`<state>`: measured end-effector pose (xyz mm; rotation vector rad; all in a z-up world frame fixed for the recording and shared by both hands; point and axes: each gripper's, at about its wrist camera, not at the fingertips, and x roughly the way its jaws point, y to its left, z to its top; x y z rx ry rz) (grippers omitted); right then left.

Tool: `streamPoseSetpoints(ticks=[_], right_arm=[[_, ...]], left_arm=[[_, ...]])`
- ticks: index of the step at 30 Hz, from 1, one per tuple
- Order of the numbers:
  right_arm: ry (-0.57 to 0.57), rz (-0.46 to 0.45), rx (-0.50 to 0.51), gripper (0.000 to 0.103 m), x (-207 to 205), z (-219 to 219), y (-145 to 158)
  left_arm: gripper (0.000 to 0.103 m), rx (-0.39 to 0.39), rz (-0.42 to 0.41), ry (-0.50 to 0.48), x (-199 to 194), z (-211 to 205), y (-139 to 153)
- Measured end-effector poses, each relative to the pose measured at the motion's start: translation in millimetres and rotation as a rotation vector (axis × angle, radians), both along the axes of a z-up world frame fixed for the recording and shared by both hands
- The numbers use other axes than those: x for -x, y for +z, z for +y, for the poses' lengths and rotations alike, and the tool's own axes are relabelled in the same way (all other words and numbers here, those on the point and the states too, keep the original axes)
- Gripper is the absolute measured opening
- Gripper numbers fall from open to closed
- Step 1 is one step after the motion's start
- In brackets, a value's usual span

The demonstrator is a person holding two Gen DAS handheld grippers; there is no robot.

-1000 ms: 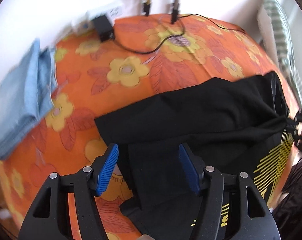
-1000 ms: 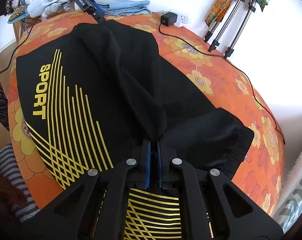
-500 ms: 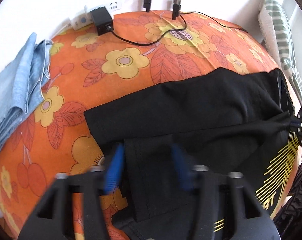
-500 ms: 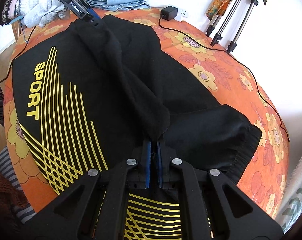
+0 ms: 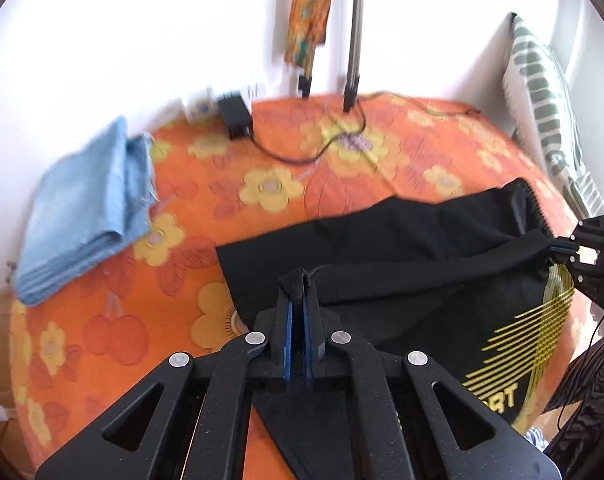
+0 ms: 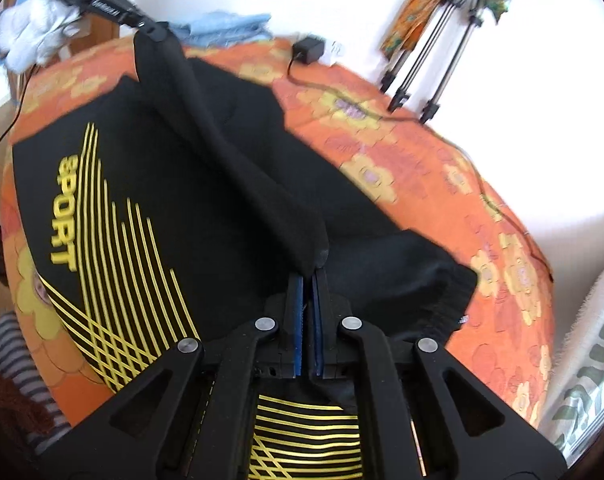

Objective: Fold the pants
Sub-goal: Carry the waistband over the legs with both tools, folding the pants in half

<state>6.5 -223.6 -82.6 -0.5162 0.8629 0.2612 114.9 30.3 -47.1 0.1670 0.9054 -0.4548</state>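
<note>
Pants (image 5: pixel 401 256), black with yellow "SPORT" stripes, lie across the orange floral bedspread (image 5: pixel 286 184) at frame centre. We clamp our left gripper (image 5: pixel 296 300) and right gripper (image 6: pixel 307 292) on a raised fabric ridge. Folded blue jeans (image 5: pixel 82 212) sit upper left.

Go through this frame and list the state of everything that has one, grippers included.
Left gripper: jaws shut on a pants edge, lifting it.
Right gripper: jaws shut on the same raised fold.
Pants: partly folded, printed side up on the bedspread.
Blue towel: folded, lying apart.
Black adapter: cable attached.
</note>
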Motion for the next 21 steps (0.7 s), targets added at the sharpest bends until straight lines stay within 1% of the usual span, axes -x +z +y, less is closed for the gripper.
streamPoseSetpoints(ticks=[4, 7, 9, 12, 16, 17, 18, 19, 21], right_arm=[[-0.01, -0.049, -0.023, 0.004, 13, 0, 22], [-0.004, -0.054, -0.038, 0.003, 29, 3, 29], [0.007, -0.044, -0.037, 0.003, 42, 7, 26], [0.026, -0.011, -0.015, 0.003, 58, 13, 14], [0.041, 0.004, 0.053, 0.003, 74, 17, -5], [0.027, 0.021, 0.043, 0.003, 74, 12, -6], [0.003, 0.065, -0.009, 0.003, 70, 3, -6], [-0.038, 0.089, -0.065, 0.005, 66, -9, -4], [-0.139, 0.096, -0.147, 0.014, 60, -34, 3]], left_arm=[[0.003, 0.017, -0.058, -0.01, 30, 5, 23], [0.003, 0.01, -0.048, -0.024, 53, 8, 20], [0.003, 0.0, -0.025, -0.036, 67, 9, 13], [0.003, -0.007, 0.002, -0.047, 92, 10, 2], [0.003, -0.032, 0.022, -0.051, 113, 9, -12], [0.003, -0.027, 0.026, -0.042, 114, 10, -15], [0.003, -0.019, 0.027, -0.034, 115, 12, -15], [0.003, -0.011, 0.025, -0.029, 116, 13, -15], [0.003, 0.0, 0.014, -0.022, 118, 15, -15]])
